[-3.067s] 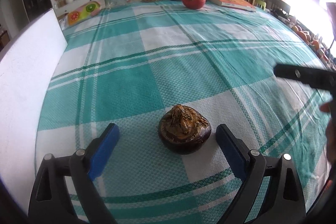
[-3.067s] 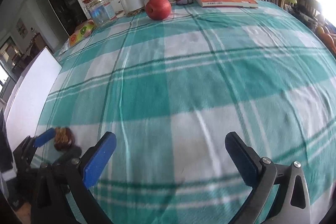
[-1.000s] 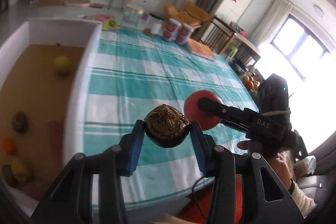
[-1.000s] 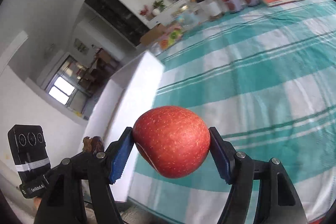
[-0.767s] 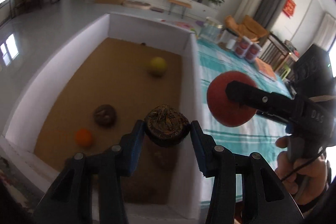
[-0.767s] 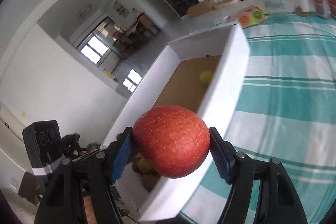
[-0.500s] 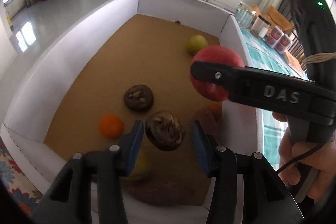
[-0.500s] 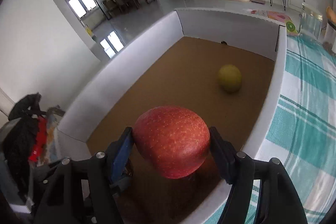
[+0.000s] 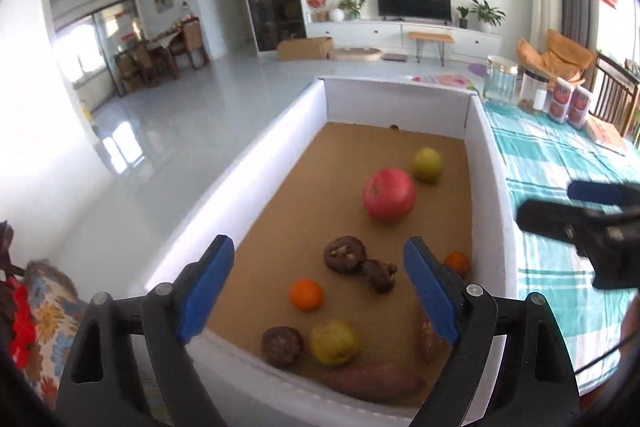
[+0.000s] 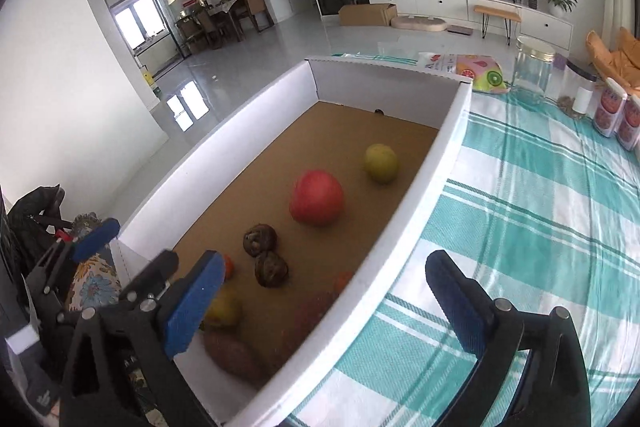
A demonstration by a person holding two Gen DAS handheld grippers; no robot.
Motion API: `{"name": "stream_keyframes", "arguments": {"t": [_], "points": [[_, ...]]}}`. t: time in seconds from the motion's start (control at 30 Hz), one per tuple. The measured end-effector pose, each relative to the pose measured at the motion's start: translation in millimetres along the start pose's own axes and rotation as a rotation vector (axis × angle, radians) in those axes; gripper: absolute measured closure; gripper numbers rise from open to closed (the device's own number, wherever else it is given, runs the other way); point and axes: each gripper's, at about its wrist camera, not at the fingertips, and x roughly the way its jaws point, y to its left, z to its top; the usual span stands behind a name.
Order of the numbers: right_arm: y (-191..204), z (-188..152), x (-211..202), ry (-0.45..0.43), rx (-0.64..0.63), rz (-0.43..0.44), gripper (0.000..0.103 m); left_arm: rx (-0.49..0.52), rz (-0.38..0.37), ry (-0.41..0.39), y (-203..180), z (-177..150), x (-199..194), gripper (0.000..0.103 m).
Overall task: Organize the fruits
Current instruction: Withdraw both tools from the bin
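A white box (image 9: 488, 187) with a brown floor holds the fruit; its right wall shows in the right wrist view (image 10: 432, 195). The red apple (image 9: 389, 193) (image 10: 317, 203) lies in the box near a green fruit (image 9: 427, 165) (image 10: 381, 163). Two dark brown mangosteens (image 9: 345, 254) (image 9: 380, 275) lie side by side, also in the right wrist view (image 10: 260, 240) (image 10: 272, 269). My left gripper (image 9: 318, 291) is open and empty above the box's near end. My right gripper (image 10: 324, 303) is open and empty above the box's right wall.
The box also holds two oranges (image 9: 306, 294) (image 9: 457, 263), another dark fruit (image 9: 282, 345), a yellow-green fruit (image 9: 334, 342) and a sweet potato (image 9: 374, 383). To its right lies the teal checked tablecloth (image 10: 540, 211) with jars (image 10: 534, 69) and cans (image 10: 612, 111) at the far end.
Both grippers have opened. The mangosteen dropped from the left gripper and the apple from the right one; both now lie on the box floor. The grippers have drawn back.
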Motion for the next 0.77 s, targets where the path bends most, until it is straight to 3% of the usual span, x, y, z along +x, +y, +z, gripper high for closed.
{"name": "stream_keyframes", "arguments": {"t": [0.13, 0.23, 0.77], "points": [[8, -25, -12, 0.026, 0.016, -0.024, 0.003, 0.028, 0.089, 0.060, -1, -3, 2, 0.014], [15, -37, -16, 0.046, 0.019, -0.024, 0.003, 0.025, 0.073, 0.131, 7, -6, 6, 0.015], [51, -44, -8, 0.070, -0.064, -0.044, 0.003, -0.022, 0.045, 0.160, 25, -15, 12, 0.014]]}}
